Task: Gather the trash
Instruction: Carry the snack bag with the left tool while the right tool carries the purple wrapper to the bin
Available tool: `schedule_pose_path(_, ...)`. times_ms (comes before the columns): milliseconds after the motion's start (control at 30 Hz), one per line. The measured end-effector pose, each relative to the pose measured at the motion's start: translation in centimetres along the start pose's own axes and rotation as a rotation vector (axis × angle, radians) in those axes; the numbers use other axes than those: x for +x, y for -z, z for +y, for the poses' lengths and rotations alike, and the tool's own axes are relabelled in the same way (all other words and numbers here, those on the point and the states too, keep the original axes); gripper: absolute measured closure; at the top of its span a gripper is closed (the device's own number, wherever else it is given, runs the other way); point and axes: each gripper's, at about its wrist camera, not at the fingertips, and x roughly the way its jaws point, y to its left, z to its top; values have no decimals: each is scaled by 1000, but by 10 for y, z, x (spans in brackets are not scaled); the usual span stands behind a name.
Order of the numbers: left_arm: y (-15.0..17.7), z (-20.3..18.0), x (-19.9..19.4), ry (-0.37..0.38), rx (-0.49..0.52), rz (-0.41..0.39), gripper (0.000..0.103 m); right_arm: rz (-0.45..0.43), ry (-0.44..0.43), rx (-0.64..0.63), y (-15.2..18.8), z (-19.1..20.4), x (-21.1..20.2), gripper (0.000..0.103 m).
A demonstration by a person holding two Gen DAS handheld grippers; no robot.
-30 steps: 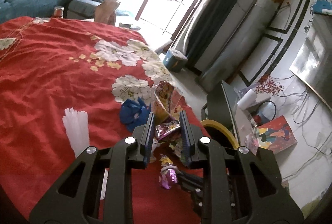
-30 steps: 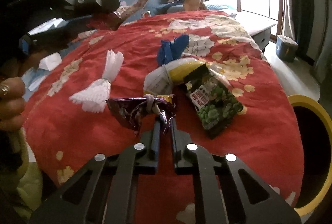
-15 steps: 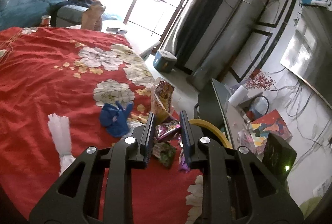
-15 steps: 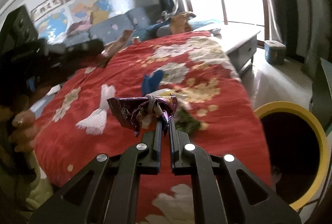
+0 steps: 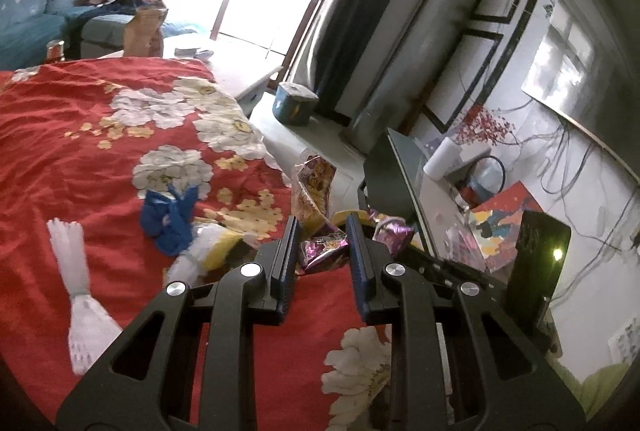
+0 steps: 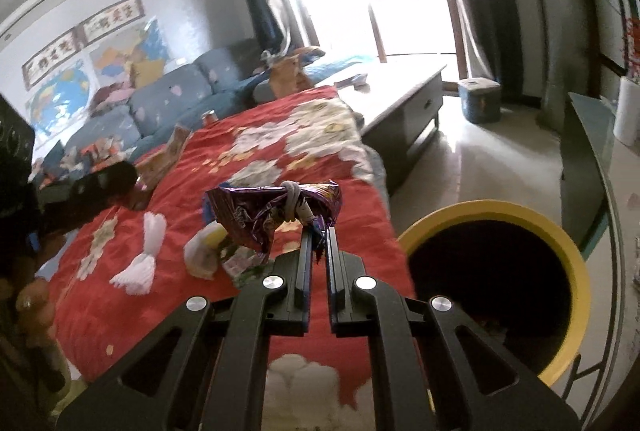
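My left gripper (image 5: 321, 231) is shut on a yellow and purple snack packet (image 5: 314, 187) that sticks up above its fingers, over the edge of the red flowered cloth (image 5: 72, 159). My right gripper (image 6: 319, 233) is shut on a knotted purple foil wrapper (image 6: 276, 211), held in the air just left of the yellow-rimmed bin (image 6: 492, 209). On the cloth lie a blue knotted bag (image 5: 170, 227), a white knotted bag (image 5: 76, 295), a white and yellow bag (image 5: 208, 251) and a green snack packet (image 6: 240, 265). The left gripper (image 6: 92, 187) shows dark at the left of the right wrist view.
A low grey table (image 6: 404, 99) and a blue stool (image 6: 480, 99) stand beyond the cloth. A glass-topped stand (image 6: 592, 159) with a paper roll (image 5: 440, 163) is right of the bin. A blue sofa (image 6: 168, 103) lines the far wall. A person's hand (image 6: 32, 307) is at the left edge.
Both grippers have risen and moved toward the cloth's edge with their wrappers still held. The bin's dark mouth now fills much more of the right wrist view.
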Motion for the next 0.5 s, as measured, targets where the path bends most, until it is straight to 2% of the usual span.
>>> schedule_pose_path(500, 9, -42, 31, 55, 85, 57, 85, -48, 101, 88, -3, -49, -14, 97)
